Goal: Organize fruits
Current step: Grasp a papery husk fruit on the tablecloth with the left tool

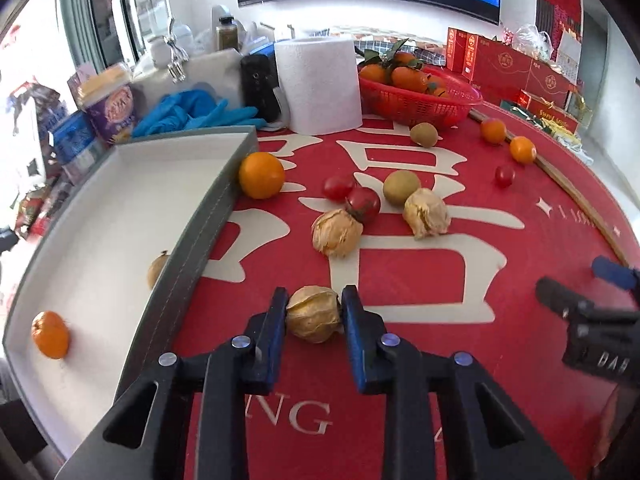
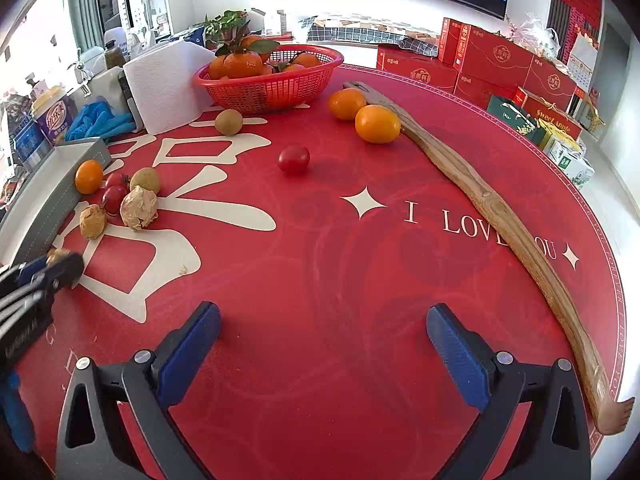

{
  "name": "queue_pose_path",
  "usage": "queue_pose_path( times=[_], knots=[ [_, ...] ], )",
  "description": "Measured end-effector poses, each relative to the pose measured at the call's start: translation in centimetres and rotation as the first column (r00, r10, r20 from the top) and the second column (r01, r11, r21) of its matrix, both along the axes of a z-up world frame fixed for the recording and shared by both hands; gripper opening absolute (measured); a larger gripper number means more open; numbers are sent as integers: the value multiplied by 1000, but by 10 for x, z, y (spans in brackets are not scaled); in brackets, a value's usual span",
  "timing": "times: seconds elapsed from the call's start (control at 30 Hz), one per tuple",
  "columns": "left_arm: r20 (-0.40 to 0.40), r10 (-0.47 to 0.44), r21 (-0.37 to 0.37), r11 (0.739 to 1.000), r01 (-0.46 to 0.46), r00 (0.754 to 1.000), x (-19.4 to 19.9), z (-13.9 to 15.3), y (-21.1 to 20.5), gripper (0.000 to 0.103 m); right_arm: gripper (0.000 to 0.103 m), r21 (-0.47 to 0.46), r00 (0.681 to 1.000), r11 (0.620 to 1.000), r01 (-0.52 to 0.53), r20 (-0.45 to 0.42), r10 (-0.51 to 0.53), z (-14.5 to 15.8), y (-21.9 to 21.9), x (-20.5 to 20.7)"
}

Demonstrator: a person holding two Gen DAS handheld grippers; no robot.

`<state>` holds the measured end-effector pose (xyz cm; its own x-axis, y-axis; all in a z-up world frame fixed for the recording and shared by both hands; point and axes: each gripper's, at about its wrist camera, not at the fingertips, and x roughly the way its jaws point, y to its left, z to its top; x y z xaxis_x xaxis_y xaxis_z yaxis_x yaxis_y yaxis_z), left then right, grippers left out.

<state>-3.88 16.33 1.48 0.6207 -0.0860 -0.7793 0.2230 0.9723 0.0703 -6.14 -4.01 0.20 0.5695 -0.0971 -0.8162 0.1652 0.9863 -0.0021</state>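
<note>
My left gripper [image 1: 314,312] is shut on a papery husk fruit [image 1: 313,314], just right of the grey box's wall. The grey box [image 1: 188,256] with a white inside holds a small orange [image 1: 50,334] and another husk fruit [image 1: 157,268]. On the red mat lie an orange [image 1: 261,175], two husk fruits [image 1: 336,233] [image 1: 425,212], cherry tomatoes [image 1: 363,204], and kiwis [image 1: 401,187]. My right gripper [image 2: 323,340] is open and empty above bare mat. Ahead of it lie a cherry tomato [image 2: 294,159] and two oranges [image 2: 377,123].
A red basket [image 2: 268,80] of tangerines stands at the back beside a paper towel roll [image 1: 319,84]. A long wooden back scratcher [image 2: 500,216] lies along the right of the mat. Blue gloves [image 1: 196,110], containers and red gift boxes [image 2: 496,62] ring the table's edge.
</note>
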Motion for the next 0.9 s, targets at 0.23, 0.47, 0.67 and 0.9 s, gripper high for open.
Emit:
queue_pose_path(
  times=[0.23, 0.47, 0.67, 0.9],
  knots=[
    [-8, 16, -15, 1000, -16, 1000, 4, -1, 2, 36, 103, -1, 1000, 1000, 0, -1, 0, 0, 0, 0],
    [-13, 26, -28, 999, -26, 1000, 5, -1, 5, 40, 103, -1, 1000, 1000, 0, -1, 0, 1, 0, 0],
    [-17, 31, -34, 999, -31, 999, 6, -1, 7, 42, 103, -1, 1000, 1000, 0, -1, 0, 1, 0, 0],
    [-21, 38, -44, 998, -39, 999, 6, -1, 10, 45, 103, -1, 1000, 1000, 1, -1, -1, 1, 0, 0]
  ],
)
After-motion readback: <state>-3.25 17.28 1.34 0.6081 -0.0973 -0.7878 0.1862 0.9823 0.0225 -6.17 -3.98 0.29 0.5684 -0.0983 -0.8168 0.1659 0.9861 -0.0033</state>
